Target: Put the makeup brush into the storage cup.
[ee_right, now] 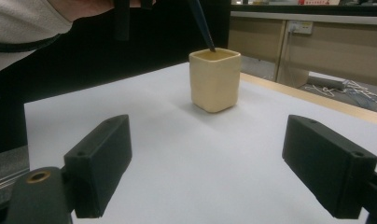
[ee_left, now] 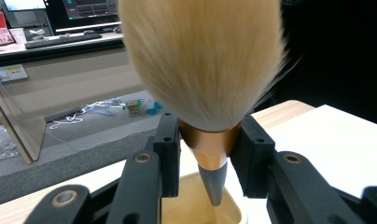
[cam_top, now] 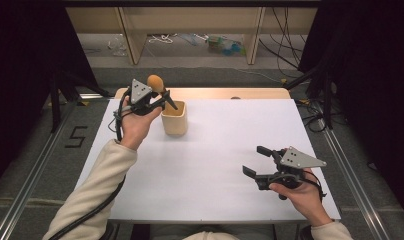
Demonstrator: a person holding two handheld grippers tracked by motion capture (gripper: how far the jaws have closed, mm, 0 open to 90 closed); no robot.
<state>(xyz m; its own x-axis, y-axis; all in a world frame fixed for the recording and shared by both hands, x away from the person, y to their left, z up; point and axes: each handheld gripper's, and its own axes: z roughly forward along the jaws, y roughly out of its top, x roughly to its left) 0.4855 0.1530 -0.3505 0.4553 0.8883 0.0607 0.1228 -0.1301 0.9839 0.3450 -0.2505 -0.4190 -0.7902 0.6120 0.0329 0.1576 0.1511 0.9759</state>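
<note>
The left gripper (cam_top: pixel 166 100) was clamped on a makeup brush (cam_top: pixel 160 89), its two black jaws pressed against the copper-coloured ferrule just under the bristles. In the left gripper view the pale, fluffy brush head (ee_left: pixel 203 60) stood up between the jaws, and the dark pointed handle (ee_left: pixel 213 184) ran down into the mouth of a cream-coloured cup (ee_left: pixel 200 212) right below. From above, the brush sat tilted, head up and to the left, with the handle tip dipping inside the cup (cam_top: pixel 174 118) at its upper left rim. The cup, squarish with rounded corners, stood upright on the white table (cam_top: pixel 215 165), near the far left part of it.

The right gripper (cam_top: pixel 257 161) was well apart from all this, near the front right of the table, held low over the surface. Its jaws stood wide apart with nothing between them, and its own view looked across the bare tabletop at the cup (ee_right: pixel 214 79) with the handle (ee_right: pixel 203 25) slanting into it
</note>
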